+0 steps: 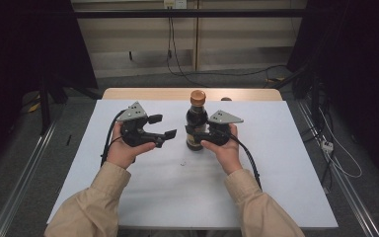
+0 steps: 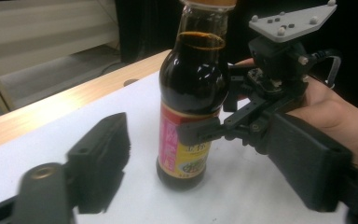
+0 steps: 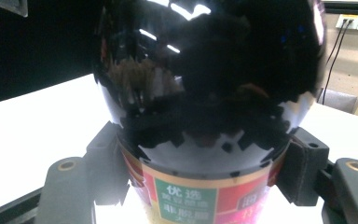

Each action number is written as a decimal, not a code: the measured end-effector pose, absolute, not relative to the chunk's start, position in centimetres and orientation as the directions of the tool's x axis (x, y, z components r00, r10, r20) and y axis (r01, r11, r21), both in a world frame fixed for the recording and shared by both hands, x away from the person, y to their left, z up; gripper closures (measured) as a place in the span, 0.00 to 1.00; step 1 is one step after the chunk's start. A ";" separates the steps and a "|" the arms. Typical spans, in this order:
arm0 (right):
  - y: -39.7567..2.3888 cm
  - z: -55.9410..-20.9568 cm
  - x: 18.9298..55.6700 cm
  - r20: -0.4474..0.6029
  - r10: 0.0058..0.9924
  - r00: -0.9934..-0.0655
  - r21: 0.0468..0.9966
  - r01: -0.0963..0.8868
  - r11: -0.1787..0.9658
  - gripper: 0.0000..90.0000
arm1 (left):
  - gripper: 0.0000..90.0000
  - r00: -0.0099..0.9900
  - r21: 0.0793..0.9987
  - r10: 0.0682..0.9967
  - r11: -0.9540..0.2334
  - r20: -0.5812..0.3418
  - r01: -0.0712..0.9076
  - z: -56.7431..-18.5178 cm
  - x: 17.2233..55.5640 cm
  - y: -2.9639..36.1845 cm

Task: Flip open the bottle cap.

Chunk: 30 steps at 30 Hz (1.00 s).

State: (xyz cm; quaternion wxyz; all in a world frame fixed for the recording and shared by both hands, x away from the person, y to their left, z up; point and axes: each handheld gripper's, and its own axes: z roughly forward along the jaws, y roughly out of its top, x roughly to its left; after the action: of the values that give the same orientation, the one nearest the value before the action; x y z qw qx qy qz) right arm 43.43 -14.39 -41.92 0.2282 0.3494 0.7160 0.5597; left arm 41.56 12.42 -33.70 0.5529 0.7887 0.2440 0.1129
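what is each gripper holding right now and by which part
The right gripper clamps the dark glass sauce bottle around its labelled lower body, upright on the white table. The left gripper is open and holds nothing.

I am reading Chinese print on the bottle's label (image 3: 200, 198): a green panel is showing "优选" in white, with a smaller line beneath that I cannot make out. In the left gripper view the label's characters are blurring beyond reading.
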 end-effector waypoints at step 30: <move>-14.4 -41.8 43.5 0.064 0.749 -0.660 0.959 0.249 0.138 0.34 | 0.59 0.859 0.914 0.500 -0.288 -0.112 0.287 -31.0 43.8 10.4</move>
State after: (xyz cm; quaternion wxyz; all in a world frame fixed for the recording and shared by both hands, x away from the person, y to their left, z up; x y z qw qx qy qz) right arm 43.51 -14.44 -41.82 0.2239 0.3466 0.7202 0.5577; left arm 43.79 10.38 -31.01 0.5433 0.7964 0.2469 0.0981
